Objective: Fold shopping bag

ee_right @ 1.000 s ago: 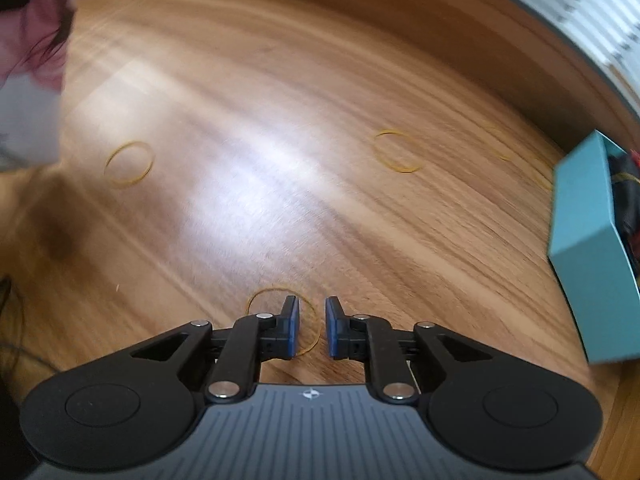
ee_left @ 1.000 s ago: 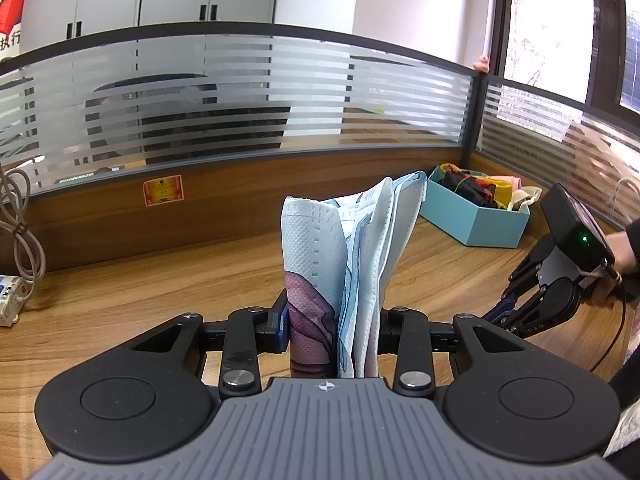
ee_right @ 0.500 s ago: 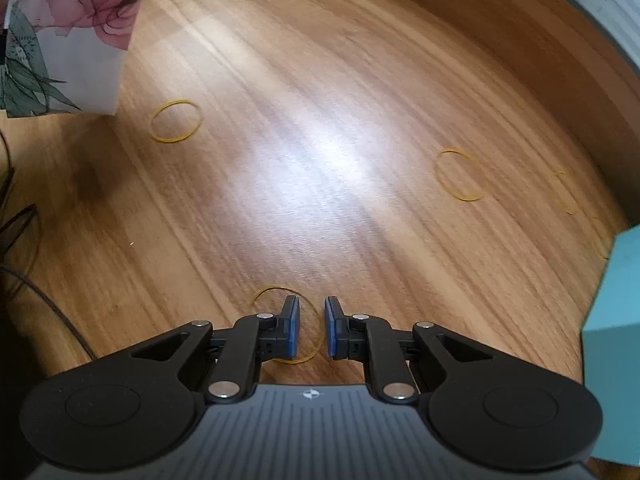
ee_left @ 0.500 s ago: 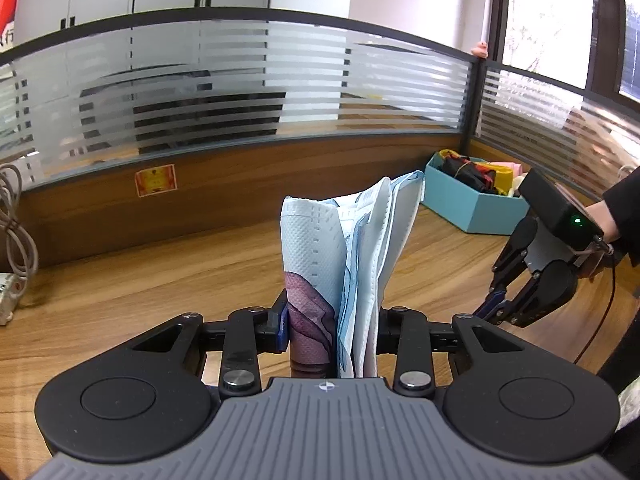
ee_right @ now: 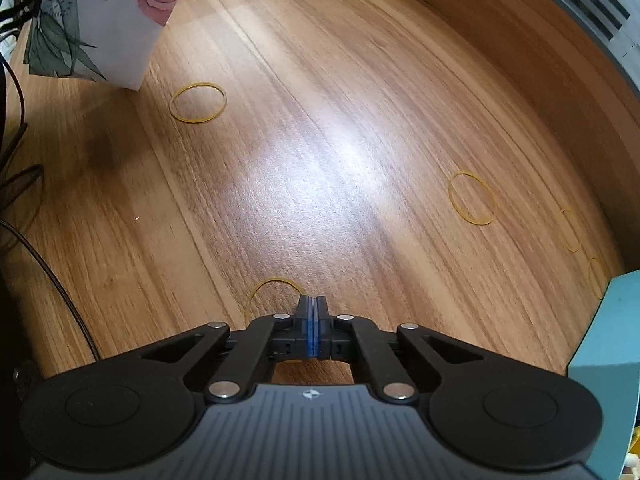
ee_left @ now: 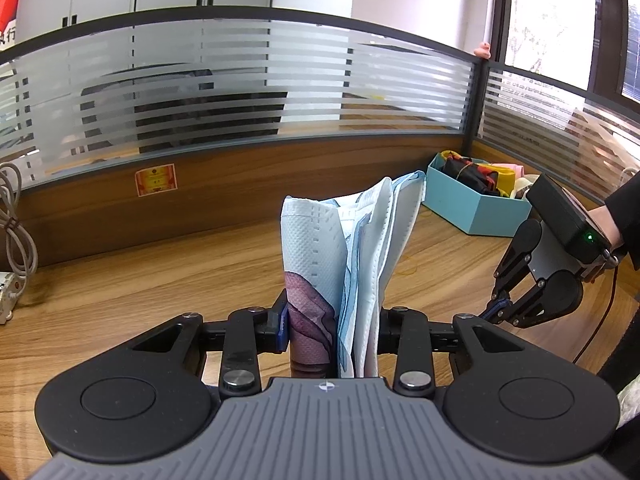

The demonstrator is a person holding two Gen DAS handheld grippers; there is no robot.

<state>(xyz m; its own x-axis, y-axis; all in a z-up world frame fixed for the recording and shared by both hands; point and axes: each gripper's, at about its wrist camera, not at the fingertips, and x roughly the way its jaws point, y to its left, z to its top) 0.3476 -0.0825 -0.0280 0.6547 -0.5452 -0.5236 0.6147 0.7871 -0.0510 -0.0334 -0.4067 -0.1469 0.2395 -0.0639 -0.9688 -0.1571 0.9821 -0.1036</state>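
We saw the left gripper [ee_left: 332, 332] pinching the folded shopping bag [ee_left: 344, 256] upright above the wooden desk [ee_right: 340, 140]; the right gripper [ee_right: 314, 312], low over that desk, had just pressed together on a rubber band [ee_right: 274, 286].

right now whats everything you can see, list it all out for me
folded shopping bag: one, white and pale blue with a pink flower print, upright between the left jaws
rubber bands: five or so, yellow, scattered on the desk; one at the right tips
box: one, teal, far right corner, holding bundled fabric
desk: one, wood
partition: frosted striped glass, behind the desk
cable: grey, coiled, far left
left hand-held gripper: black, clamped on the bag
right hand-held gripper: black, just closed, tips on that band
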